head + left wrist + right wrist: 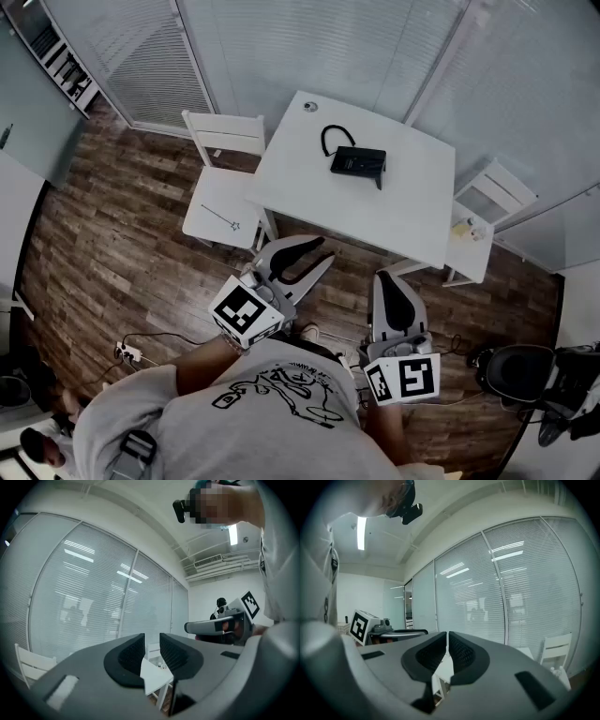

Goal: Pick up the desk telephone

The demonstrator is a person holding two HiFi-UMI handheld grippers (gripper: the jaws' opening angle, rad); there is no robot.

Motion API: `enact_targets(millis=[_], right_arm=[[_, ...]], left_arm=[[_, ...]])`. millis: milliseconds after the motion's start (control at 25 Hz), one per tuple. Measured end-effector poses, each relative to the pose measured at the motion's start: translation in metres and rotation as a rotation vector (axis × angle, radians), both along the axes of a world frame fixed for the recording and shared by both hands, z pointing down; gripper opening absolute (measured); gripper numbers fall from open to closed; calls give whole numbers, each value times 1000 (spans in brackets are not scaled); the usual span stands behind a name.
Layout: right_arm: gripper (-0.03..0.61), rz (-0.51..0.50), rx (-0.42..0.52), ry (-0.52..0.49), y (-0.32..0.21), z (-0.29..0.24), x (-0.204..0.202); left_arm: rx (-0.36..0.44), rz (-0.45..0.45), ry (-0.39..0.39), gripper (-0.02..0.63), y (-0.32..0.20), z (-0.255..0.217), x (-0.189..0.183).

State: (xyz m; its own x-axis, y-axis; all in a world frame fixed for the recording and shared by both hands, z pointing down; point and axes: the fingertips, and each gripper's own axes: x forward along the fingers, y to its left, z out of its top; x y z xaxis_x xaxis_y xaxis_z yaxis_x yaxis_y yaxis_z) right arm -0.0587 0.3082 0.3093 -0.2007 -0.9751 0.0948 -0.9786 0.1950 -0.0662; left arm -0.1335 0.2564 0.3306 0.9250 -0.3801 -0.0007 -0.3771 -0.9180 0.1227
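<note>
Left tongs (152, 648): held level at the person's waist — pads drawn almost together with only a narrow slit between them, and nothing in it.
Right tongs (446, 646): level too, pads pressed together, empty.
Gap to close: both tongs hang over the wooden floor (122, 253) on the near side of the bench (394, 220), well apart from anything on it.
Desk telephone (357, 162): a dark, flat box on the far half of the bench, lying alone and touched by nothing; a black cord (330, 139) loops off its left rear corner.
Either side: a white chair (220, 202) stands at the left edge of the bench and a second chair (492, 192) at the right, leaving the near edge free.
Step in hand: the reach, I judge — the pickup has not begun.
Doing it well: spread the tongs before they arrive, not over the set; come in across the near edge; probably take the body by its two short sides, one pair to each.
Watch for: the cord loop snagging a jaw; from here the handset cannot be told from the base, so lift slowly in case it sits loose.
</note>
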Motion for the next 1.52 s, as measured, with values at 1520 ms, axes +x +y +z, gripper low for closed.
enact_targets(millis=[1520], right_arm=[[15,17,-40,-38,-109,26,75]], left_arm=[[-38,24,-2,89,-107,18,76]])
